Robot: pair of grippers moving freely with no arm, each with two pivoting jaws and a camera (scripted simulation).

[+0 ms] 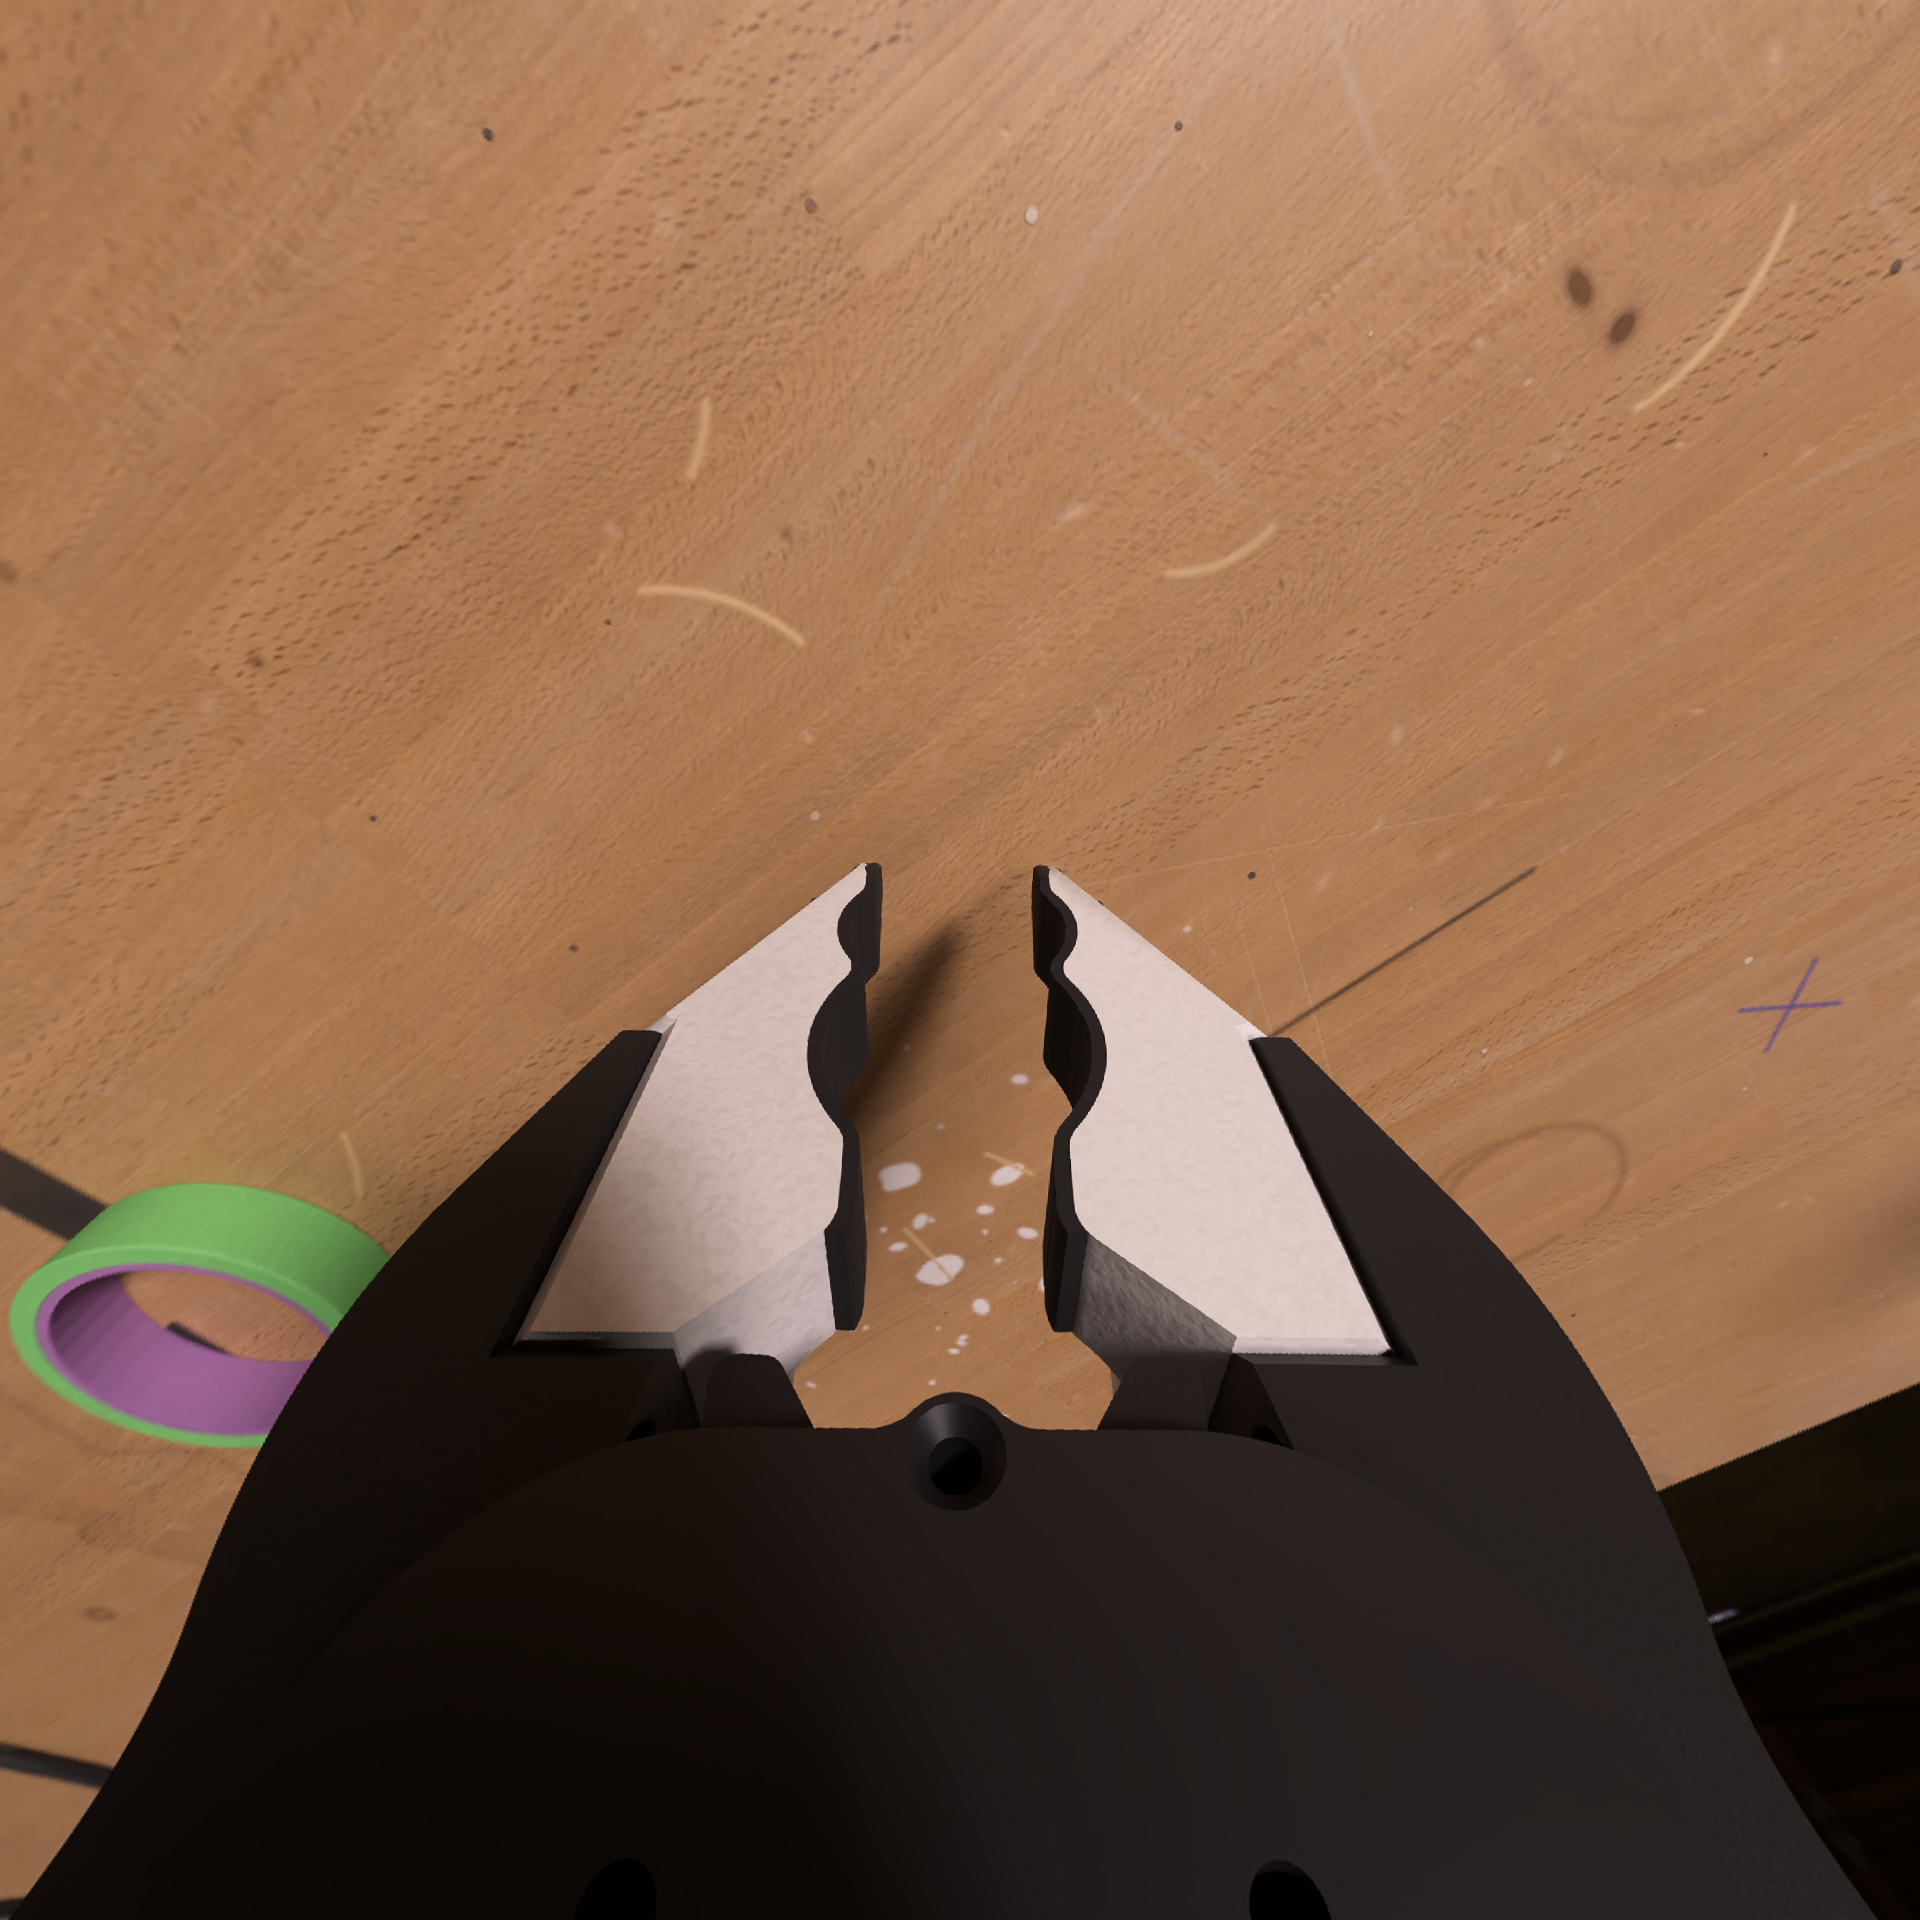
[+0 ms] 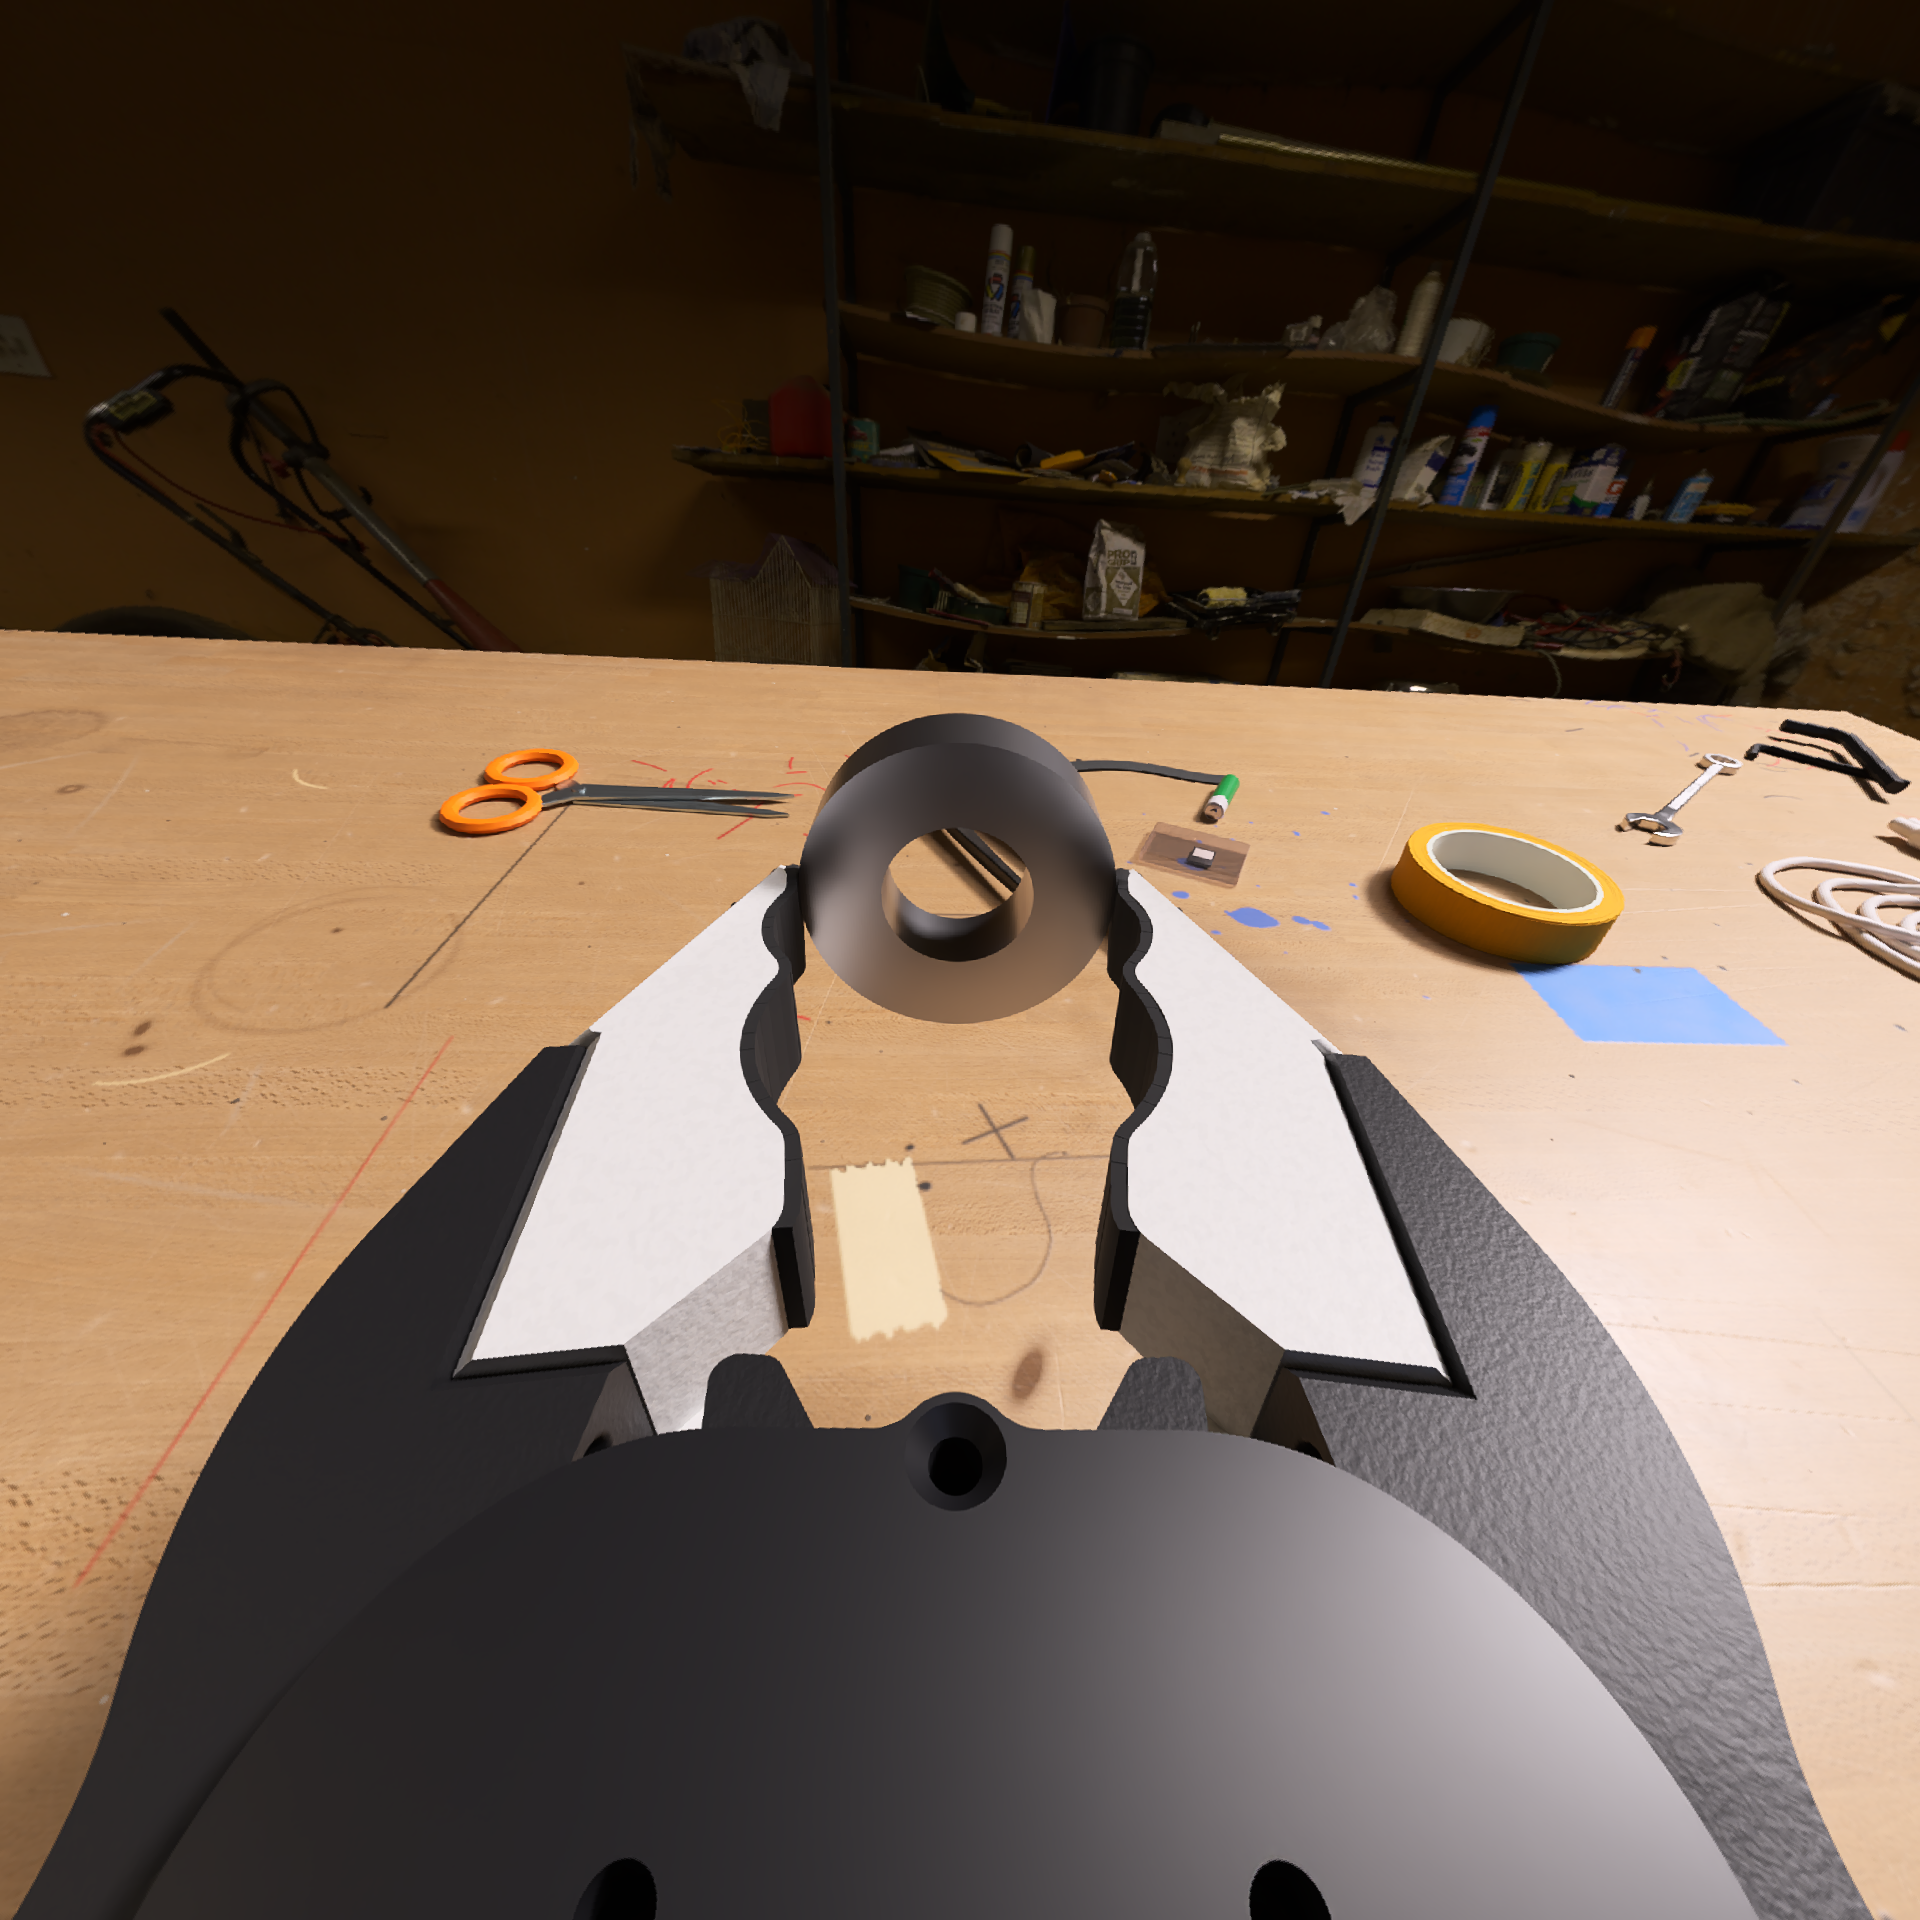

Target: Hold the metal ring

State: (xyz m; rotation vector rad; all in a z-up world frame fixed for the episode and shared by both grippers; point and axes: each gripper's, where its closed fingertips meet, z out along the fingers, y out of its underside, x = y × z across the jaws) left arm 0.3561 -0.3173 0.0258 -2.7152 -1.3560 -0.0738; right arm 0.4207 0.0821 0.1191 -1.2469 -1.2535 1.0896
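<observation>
Metal ring (image 2: 956,868) between right gripper (image 2: 956,894) fingertips, above table (image 2: 312,1091).

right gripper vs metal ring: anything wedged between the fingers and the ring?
Nothing visible. The right gripper is shut on the metal ring, its fingertips pressed straight against the ring's outer wall on both sides. The ring looks lifted clear of the table, hole facing the camera.

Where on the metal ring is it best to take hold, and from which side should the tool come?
Grip the metal ring on its curved outer wall, at two opposite points, coming side-on across its width. It is a thick ring with a small hole, so the outside gives broader contact. The right tool holds it this way now, hole facing the camera.
</observation>
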